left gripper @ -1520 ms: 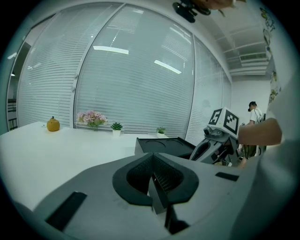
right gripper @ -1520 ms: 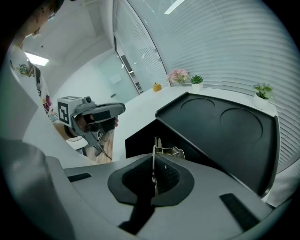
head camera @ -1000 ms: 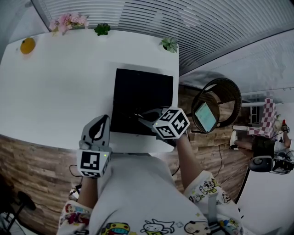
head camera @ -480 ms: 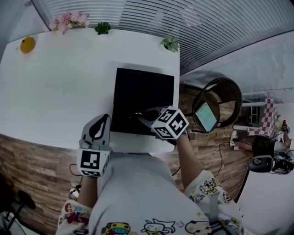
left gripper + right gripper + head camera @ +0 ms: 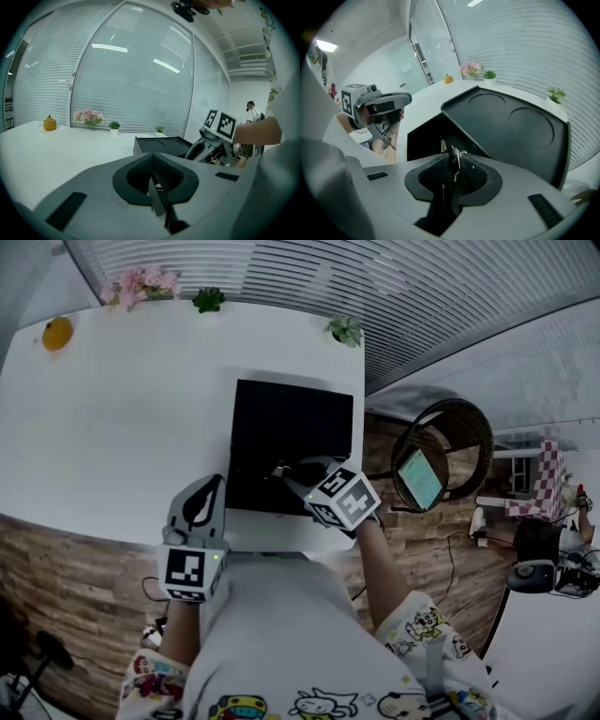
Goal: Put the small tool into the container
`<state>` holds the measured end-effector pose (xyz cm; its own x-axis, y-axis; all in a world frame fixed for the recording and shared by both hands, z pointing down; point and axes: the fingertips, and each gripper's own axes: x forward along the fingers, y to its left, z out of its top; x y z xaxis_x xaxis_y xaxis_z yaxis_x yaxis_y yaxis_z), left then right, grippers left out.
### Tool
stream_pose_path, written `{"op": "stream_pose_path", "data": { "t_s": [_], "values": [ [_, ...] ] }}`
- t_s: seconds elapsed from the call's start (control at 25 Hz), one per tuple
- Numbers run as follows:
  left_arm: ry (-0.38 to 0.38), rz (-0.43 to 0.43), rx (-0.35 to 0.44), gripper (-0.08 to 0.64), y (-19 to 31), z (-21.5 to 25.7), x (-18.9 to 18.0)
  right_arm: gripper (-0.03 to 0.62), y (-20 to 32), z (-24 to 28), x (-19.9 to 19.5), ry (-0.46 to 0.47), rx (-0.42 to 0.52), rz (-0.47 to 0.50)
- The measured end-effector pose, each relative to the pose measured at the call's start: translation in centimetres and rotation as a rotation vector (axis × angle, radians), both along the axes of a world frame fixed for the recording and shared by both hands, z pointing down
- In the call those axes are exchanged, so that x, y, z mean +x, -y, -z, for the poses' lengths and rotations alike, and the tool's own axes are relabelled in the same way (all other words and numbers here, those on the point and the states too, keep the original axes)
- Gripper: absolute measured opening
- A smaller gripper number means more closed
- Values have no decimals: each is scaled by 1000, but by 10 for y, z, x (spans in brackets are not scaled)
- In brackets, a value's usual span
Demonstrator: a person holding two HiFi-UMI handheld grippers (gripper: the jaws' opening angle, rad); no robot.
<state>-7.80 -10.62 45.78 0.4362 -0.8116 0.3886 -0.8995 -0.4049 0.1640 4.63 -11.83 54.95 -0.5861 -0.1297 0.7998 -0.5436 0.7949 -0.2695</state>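
The black container [image 5: 291, 432] lies on the white table [image 5: 122, 418], its lid [image 5: 511, 124] showing two round hollows. My right gripper [image 5: 281, 472] hovers at the container's near edge, shut on the small tool [image 5: 453, 161], a thin dark and silver piece that pokes up between the pads. In the right gripper view the gripper [image 5: 453, 157] faces the container's open dark front. My left gripper [image 5: 212, 486] sits at the table's near edge, left of the container, jaws together with nothing in them [image 5: 157, 180]. The left gripper view shows the right gripper [image 5: 206, 149] beside the container [image 5: 159, 143].
An orange fruit [image 5: 56, 333], pink flowers [image 5: 141, 282] and two small potted plants [image 5: 208, 299] [image 5: 345, 330] line the table's far edge. A round wicker chair [image 5: 459, 418] holding a tablet [image 5: 418, 478] stands right of the table, with a wooden wall below.
My right gripper has shifted slightly left and lower along the container's near edge, its marker cube tilting. The left gripper has stayed put.
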Motion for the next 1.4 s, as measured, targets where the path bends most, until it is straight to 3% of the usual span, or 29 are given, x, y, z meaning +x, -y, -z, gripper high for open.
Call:
{"op": "stream_pose_path", "data": {
  "t_s": [0.68,1.4],
  "values": [
    [0,-4,39,5,-6,12,3,60,3,30,8,43,82,-48],
    [35,-37,160,5,-8,53,23,60,0,103,35,127,317,-120]
  ]
}}
